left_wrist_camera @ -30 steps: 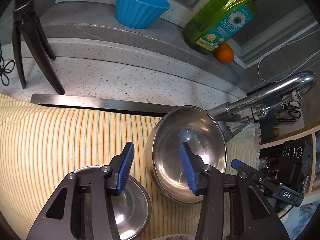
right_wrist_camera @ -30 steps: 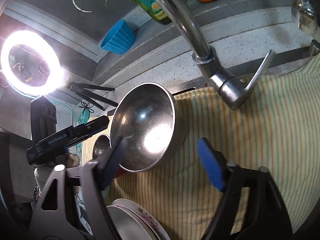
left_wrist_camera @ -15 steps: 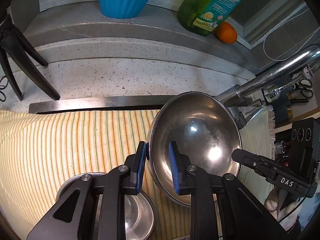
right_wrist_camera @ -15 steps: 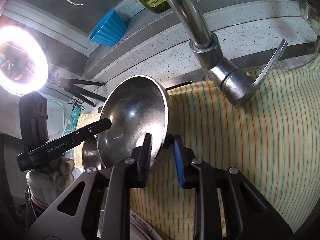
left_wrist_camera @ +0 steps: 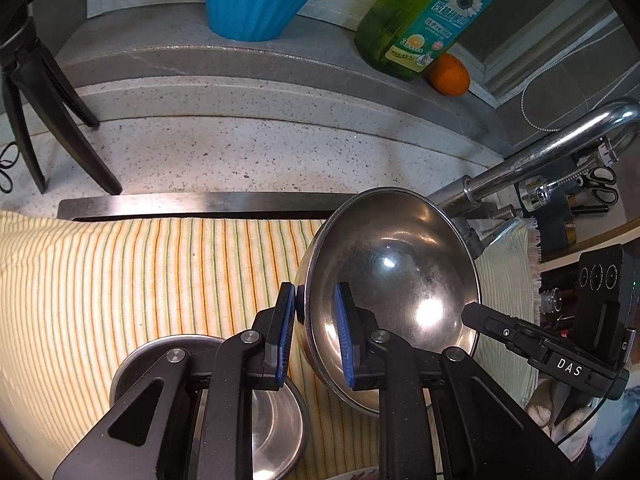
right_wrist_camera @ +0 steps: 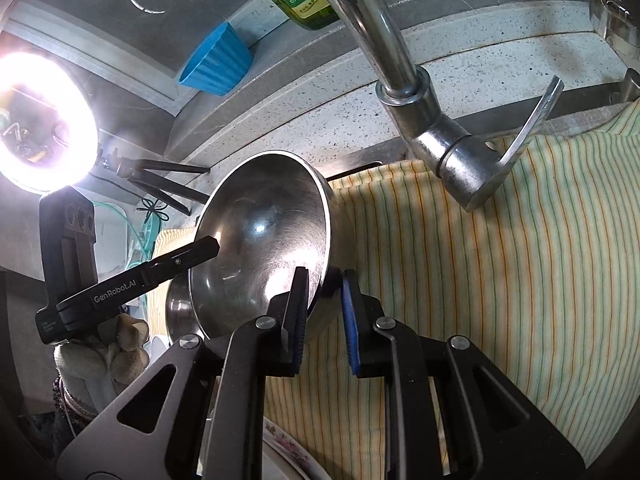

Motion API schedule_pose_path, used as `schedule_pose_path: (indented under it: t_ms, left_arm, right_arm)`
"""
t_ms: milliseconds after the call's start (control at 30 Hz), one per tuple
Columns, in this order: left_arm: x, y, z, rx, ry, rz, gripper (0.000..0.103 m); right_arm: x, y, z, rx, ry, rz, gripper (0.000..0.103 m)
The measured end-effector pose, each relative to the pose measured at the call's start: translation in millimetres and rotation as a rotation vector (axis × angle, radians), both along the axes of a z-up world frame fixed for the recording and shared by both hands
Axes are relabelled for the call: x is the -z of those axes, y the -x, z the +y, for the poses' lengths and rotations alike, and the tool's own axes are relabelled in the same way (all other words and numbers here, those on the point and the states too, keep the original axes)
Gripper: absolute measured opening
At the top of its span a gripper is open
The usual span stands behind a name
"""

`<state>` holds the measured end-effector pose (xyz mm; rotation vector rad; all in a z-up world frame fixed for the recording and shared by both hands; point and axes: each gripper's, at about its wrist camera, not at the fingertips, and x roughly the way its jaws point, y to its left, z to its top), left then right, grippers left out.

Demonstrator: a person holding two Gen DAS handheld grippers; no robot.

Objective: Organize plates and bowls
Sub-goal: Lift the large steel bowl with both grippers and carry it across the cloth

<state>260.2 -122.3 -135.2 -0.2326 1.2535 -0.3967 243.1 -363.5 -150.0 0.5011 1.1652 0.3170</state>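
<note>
1. Speckled stone counter [left_wrist_camera: 248,152] runs along the back, with a raised ledge behind it; a striped yellow cloth [left_wrist_camera: 120,280] covers the surface in front, its far edge meeting a steel strip [left_wrist_camera: 200,202].
2. On the ledge stand a blue fluted cup [left_wrist_camera: 256,0], a green soap bottle [left_wrist_camera: 424,16] and an orange [left_wrist_camera: 448,74] just beside the bottle.
3. A chrome faucet [right_wrist_camera: 400,64] rises from the counter's back edge at the cloth's right part; black tripod legs [left_wrist_camera: 48,120] stand at the counter's left end.
4. The large steel bowl [left_wrist_camera: 392,280] sits tilted on its side over the cloth, near the faucet base, its hollow facing the left gripper.
5. The left gripper [left_wrist_camera: 314,332] is clamped on the bowl's near rim, one blue pad outside the wall and one inside; the jaws are still drawing together a little.
6. The right gripper [right_wrist_camera: 324,312] pinches the opposite rim the same way, fingers nearly together with the wall between them, also closing slightly.
7. A smaller steel bowl [left_wrist_camera: 276,432] rests upright on the cloth's front part, under the left gripper.
8. A flowered plate edge [right_wrist_camera: 288,448] shows beneath the right gripper.
</note>
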Motion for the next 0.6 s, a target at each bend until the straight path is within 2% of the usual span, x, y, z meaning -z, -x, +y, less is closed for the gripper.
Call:
schedule_pose_path:
  t_ms: [367, 600]
  left_arm:
    - [-37, 23, 16, -0.001, 0.061, -0.073, 0.018]
    - [-61, 51, 33, -0.004, 0.066, -0.12, 0.018]
  right_arm:
    - [-41, 26, 6, -0.016, -0.013, -0.08, 0.017]
    - [-65, 54, 22, -0.04, -0.025, -0.112, 0.017]
